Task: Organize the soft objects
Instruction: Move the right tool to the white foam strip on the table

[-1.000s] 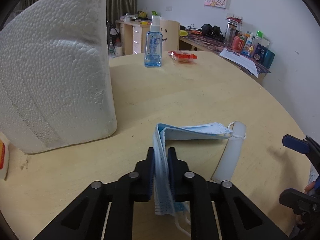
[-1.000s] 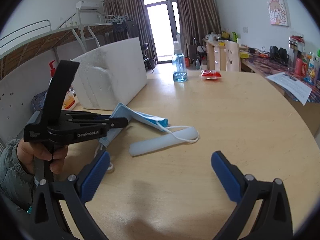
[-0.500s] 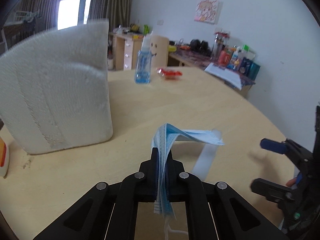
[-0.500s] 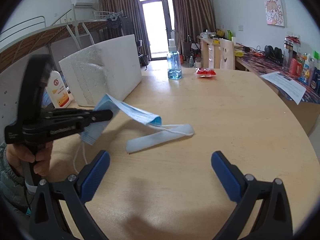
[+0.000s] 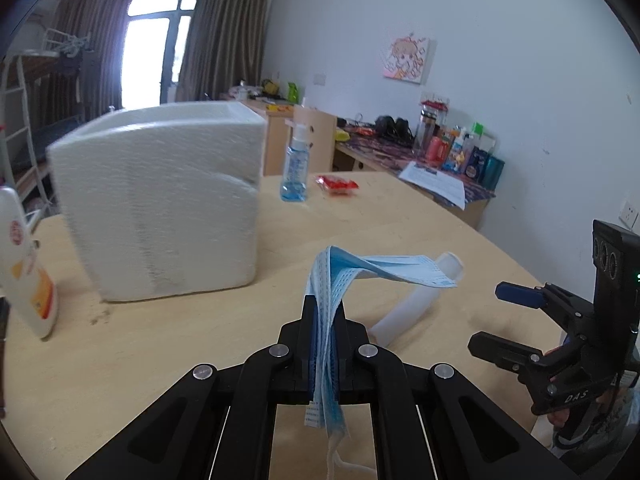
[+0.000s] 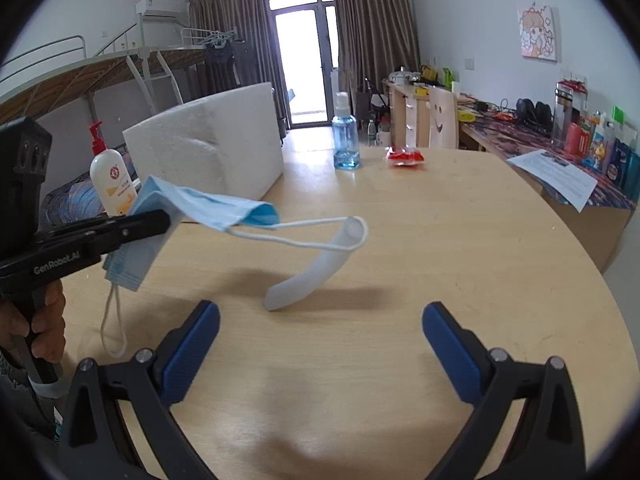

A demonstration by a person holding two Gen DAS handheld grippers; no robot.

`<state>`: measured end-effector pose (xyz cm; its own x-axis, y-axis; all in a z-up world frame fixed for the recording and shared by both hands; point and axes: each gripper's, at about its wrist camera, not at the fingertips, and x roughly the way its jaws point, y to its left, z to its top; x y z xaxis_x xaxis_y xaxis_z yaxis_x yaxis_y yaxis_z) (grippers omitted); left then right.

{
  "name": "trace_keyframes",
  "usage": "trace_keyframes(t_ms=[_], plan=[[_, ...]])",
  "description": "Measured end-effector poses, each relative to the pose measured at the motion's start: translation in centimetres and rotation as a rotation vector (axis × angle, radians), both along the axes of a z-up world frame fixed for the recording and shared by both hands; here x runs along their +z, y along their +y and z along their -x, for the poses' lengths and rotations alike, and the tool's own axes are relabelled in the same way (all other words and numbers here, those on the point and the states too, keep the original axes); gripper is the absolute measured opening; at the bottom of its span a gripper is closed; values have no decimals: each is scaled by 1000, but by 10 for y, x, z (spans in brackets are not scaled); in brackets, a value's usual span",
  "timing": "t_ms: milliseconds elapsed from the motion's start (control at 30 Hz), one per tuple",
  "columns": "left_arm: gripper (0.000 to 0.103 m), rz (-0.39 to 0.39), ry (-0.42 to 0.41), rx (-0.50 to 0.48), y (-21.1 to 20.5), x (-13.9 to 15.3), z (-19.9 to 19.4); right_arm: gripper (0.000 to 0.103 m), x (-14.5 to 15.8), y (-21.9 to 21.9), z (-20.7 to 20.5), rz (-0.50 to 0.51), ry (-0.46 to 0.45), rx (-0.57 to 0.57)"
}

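So the left claw [image 5: 325, 312] is pinching a stack of blue face masks [image 6: 188, 208], holding them up off the bench [image 6: 400, 240], with the stack folded over the tips and drooping on both sides. The catch: one ear loop [image 6: 304, 236] on the far end is hooked around the top of a pale silicone strip [image 6: 316, 272], which is tilted up with its top lifted and its lower end apparently on the wood. The other loop [image 6: 114, 328] just dangles under the claw. The right claw [image 6: 320, 340] is spread wide and empty, hovering low near the strip but not touching anything. What I'd worry about: raise the masks any more and the strip either comes along for the ride or pops free and flops somewhere, maybe off toward the bench edge. That loop is thin elastic, so it could also stretch and yank a mask out of the stack, since the grip is only on the middle of loose layers. My guess is the right claw should pin or grab the strip first. The foam block [image 5: 160, 200], spray bottle [image 6: 346, 136] and lotion bottle [image 6: 112, 176] look well out of the way.
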<state>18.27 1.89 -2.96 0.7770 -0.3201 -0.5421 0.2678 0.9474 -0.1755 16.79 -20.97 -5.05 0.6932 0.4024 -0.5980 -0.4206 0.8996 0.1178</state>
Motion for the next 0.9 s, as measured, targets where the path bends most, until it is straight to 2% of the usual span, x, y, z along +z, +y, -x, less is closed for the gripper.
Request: trace_keyframes(t_ms=[467, 767, 900], plan=[[5, 25, -72, 115, 38, 15, 33, 102, 10, 33, 20, 40, -39, 74], [5, 42, -107, 188, 67, 21, 58, 102, 4, 50, 23, 60, -13, 109], [5, 26, -127, 219, 69, 23, 66, 102, -1, 58, 24, 73, 8, 107]])
